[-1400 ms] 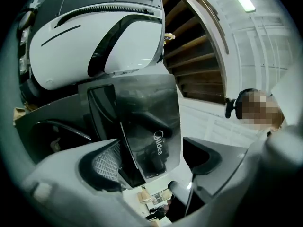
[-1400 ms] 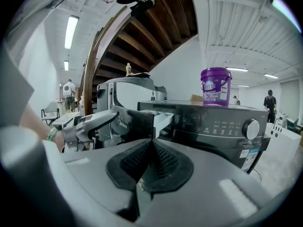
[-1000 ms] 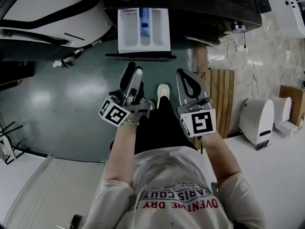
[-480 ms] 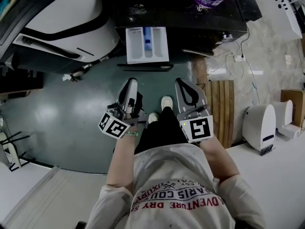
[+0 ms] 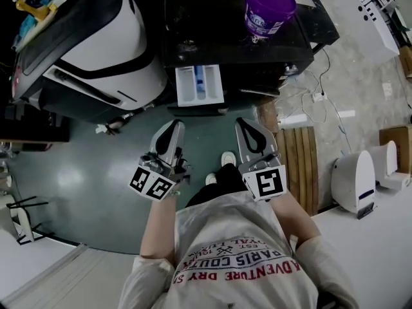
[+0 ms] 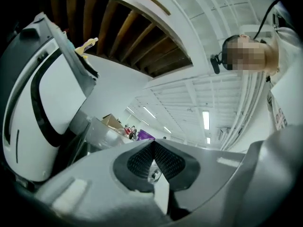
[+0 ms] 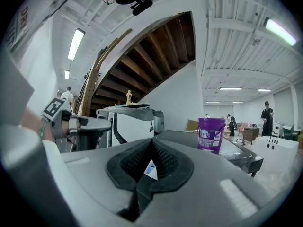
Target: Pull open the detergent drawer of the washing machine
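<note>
Detergent drawer (image 5: 199, 85) sticks out open from the dark washing machine (image 5: 238, 50); machine front hidden from above. Left gripper (image 5: 171, 129) and right gripper (image 5: 248, 123) both pressed together, empty, apart from the drawer. Purple bucket (image 5: 269, 8) on top.

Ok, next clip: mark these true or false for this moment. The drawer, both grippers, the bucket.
1. The drawer stands pulled out of the washer. True.
2. The left gripper is clamped on the drawer. False: its jaws are shut on nothing, and it is apart from the drawer.
3. A purple bucket stands on the washer's top. True.
4. The right gripper has its jaws wide apart. False: they are together, with nothing between them.
</note>
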Tool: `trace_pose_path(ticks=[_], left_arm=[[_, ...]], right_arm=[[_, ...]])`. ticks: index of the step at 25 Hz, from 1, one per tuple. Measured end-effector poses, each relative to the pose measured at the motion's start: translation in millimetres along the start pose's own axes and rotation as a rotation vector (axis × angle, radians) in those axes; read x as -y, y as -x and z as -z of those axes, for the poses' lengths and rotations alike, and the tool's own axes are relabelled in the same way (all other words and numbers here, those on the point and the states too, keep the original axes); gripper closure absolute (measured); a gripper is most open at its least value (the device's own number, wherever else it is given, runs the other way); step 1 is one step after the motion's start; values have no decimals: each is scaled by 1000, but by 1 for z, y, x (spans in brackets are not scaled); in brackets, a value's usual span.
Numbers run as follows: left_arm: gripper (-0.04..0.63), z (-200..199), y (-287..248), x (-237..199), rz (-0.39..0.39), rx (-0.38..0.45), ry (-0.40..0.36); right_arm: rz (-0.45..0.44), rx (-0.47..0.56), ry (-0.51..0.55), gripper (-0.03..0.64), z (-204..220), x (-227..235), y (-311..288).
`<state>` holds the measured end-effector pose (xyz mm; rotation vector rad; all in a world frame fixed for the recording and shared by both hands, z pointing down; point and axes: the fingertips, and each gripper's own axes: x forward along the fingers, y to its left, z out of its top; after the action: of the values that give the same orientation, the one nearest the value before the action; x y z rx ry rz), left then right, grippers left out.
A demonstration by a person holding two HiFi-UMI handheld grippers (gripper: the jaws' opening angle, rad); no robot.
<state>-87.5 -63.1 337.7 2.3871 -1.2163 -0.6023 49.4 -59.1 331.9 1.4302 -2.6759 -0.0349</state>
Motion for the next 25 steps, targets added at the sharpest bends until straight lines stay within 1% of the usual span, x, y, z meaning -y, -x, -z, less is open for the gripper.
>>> trace_pose_path(ticks=[5, 9, 13, 17, 21, 23, 25], left_arm=[[598, -31, -1, 23, 1, -85, -212], [598, -49, 2, 29, -14, -121, -318], [598, -54, 3, 35, -30, -173, -425], [597, -50, 5, 45, -7, -241, -484], [597, -49, 8, 53, 23, -274, -549], [597, -51, 10, 55, 26, -279, -564], [597, -53, 11, 54, 24, -271, -557]], right_arm=[[-1, 35, 15, 615, -28, -3, 9], [-6, 62, 34, 615, -43, -6, 13], [-8, 69, 50, 616, -51, -8, 16], [5, 72, 58, 617, -54, -7, 21], [-1, 66, 78, 617, -55, -8, 23], [-3, 56, 75, 617, -55, -10, 24], [-11, 51, 77, 617, -55, -12, 23]])
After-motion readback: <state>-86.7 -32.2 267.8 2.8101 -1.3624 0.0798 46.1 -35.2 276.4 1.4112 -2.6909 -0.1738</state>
